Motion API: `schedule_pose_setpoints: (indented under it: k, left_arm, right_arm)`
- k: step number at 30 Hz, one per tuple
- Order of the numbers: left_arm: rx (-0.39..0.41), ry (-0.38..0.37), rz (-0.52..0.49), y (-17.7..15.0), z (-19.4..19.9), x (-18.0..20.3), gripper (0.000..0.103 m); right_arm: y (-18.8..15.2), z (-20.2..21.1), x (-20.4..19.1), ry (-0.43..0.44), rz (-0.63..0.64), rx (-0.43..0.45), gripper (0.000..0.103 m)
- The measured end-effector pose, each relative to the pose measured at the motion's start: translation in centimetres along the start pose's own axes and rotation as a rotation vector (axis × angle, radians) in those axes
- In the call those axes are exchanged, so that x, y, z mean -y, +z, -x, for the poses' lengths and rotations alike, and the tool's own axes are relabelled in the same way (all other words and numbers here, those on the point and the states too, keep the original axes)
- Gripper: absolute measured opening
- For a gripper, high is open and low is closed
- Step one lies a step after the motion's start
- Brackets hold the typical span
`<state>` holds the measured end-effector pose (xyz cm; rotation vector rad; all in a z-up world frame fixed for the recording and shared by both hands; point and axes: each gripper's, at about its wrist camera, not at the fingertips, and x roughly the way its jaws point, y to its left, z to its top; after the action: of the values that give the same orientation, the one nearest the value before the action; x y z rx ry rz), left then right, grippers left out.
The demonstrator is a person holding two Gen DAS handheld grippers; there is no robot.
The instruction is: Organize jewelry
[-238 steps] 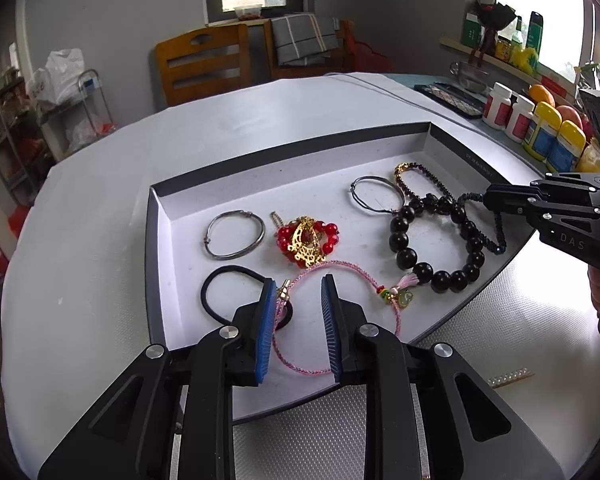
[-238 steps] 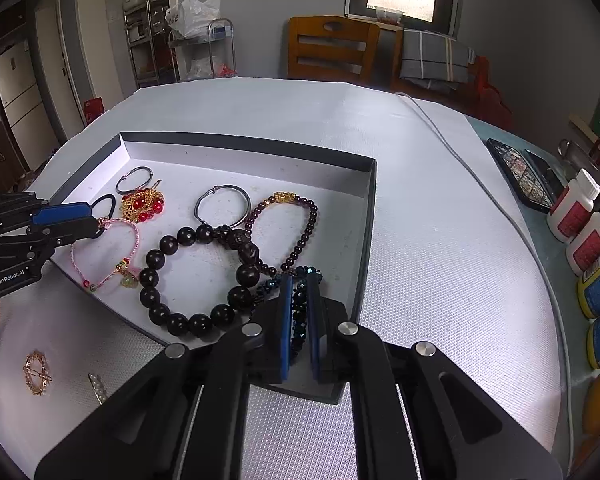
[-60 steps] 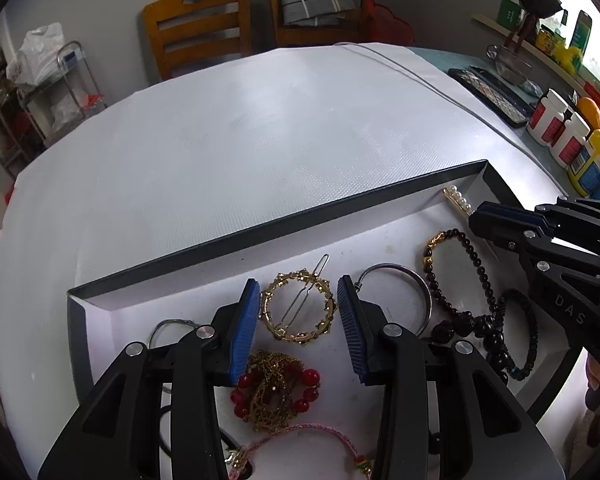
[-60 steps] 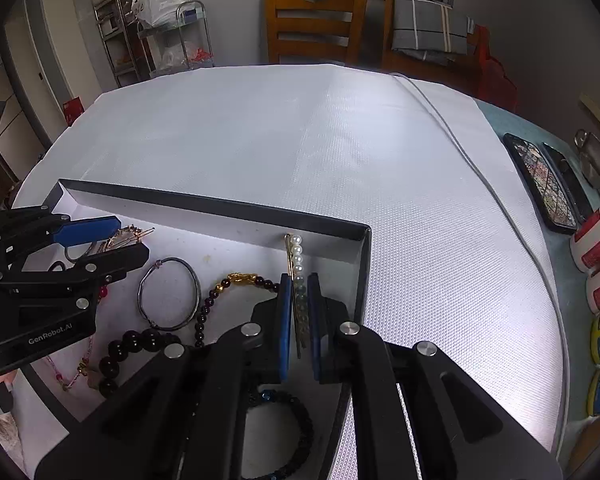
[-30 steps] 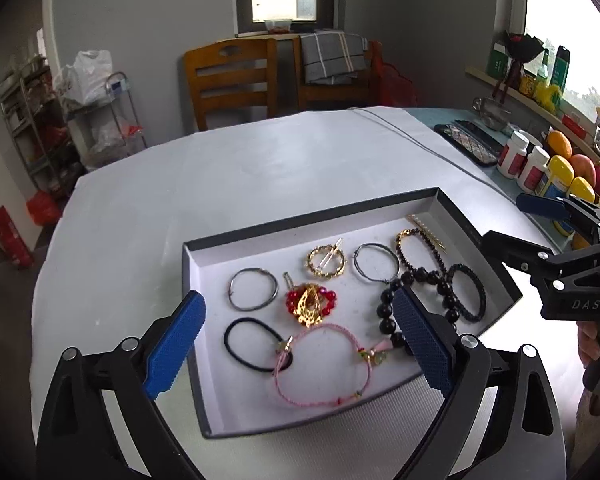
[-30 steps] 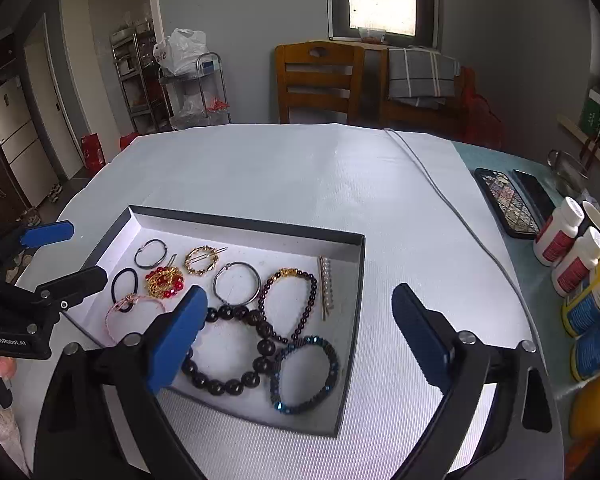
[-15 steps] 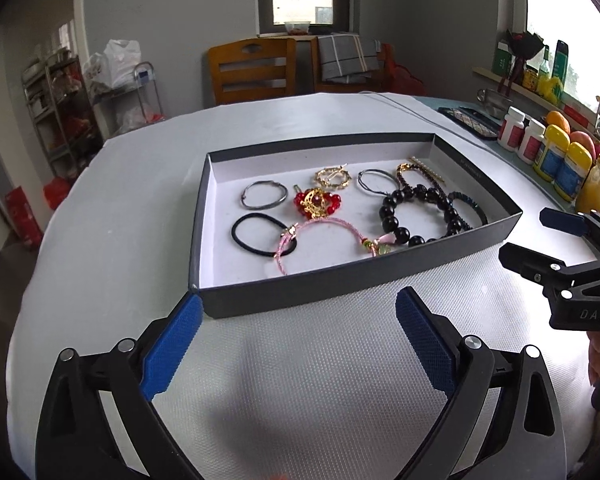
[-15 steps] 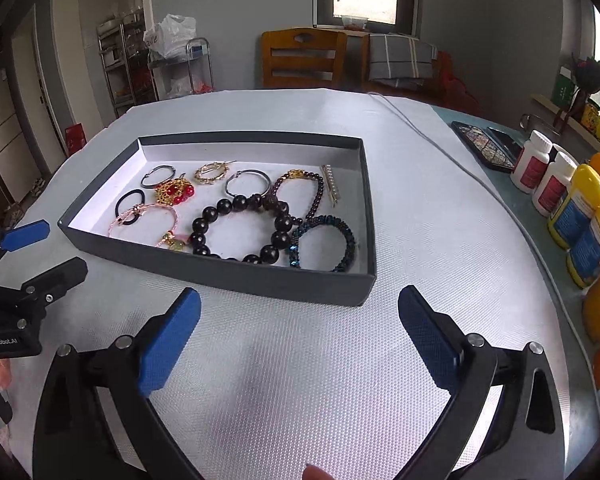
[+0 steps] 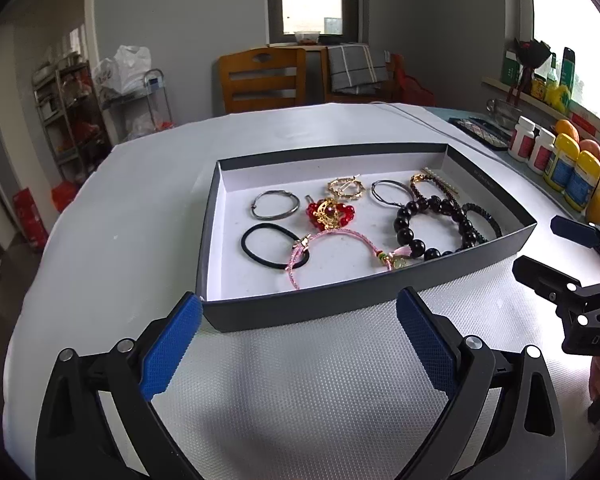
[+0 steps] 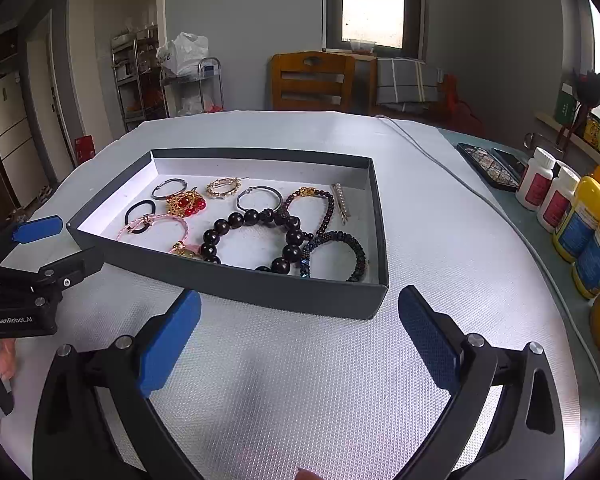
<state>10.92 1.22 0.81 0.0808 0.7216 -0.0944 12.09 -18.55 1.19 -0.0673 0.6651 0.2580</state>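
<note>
A dark shallow tray (image 9: 300, 308) (image 10: 260, 288) sits mid-table and holds several pieces: a black hair tie (image 9: 272, 246), a silver ring (image 9: 276, 205), a red and gold charm (image 9: 330, 212), a gold round clip (image 9: 346, 188), a pink cord bracelet (image 9: 340, 240), a large black bead bracelet (image 10: 252, 240), a small dark bead bracelet (image 10: 336, 254) and a pearl clip (image 10: 340, 200). My left gripper (image 9: 300, 340) stands wide open in front of the tray's near wall, holding nothing. My right gripper (image 10: 300, 340) is also wide open and holds nothing, in front of the tray's near right corner.
Bottles (image 10: 572, 216) and fruit line the table's right edge, beside a dark palette (image 10: 488, 166). A grey cable (image 10: 440, 160) crosses the white tablecloth. Wooden chairs (image 9: 264, 80) stand behind the table, with shelves (image 10: 148, 80) at the back left.
Both grippers let go of their pieces in the tray, opened wide and pulled back over the near tablecloth. In the last half second they barely moved.
</note>
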Motion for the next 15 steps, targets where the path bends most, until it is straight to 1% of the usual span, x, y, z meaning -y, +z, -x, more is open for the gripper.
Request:
schedule_pose_setpoints:
  k: [5, 15]
  left_arm:
    - [0.017, 0.007, -0.004, 0.03, 0.30, 0.05, 0.099]
    - [0.016, 0.004, -0.005, 0.04, 0.35, 0.04, 0.099]
  right_arm:
    - [0.02, 0.19, 0.05, 0.000, -0.005, 0.008, 0.097]
    - [0.08, 0.23, 0.21, -0.006, -0.009, 0.011, 0.097]
